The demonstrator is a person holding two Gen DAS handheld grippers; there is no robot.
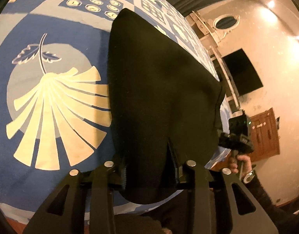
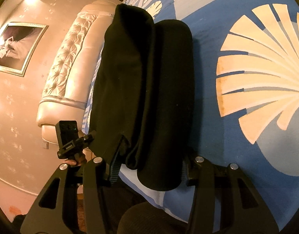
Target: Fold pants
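Black pants lie folded lengthwise on a blue bedspread with pale leaf prints. In the left wrist view my left gripper straddles their near end at the bed's edge, and dark cloth fills the gap between its fingers. The right wrist view shows the pants as two long lobes side by side. My right gripper has a pad against each side of the thick near end. Each gripper's body also shows beside the pants in the other view: the right one, the left one.
A padded cream headboard runs along the far side of the bed, below a framed picture. A dark wall screen and a wooden cabinet stand beyond the bed. A hand with a wristwatch holds the right gripper.
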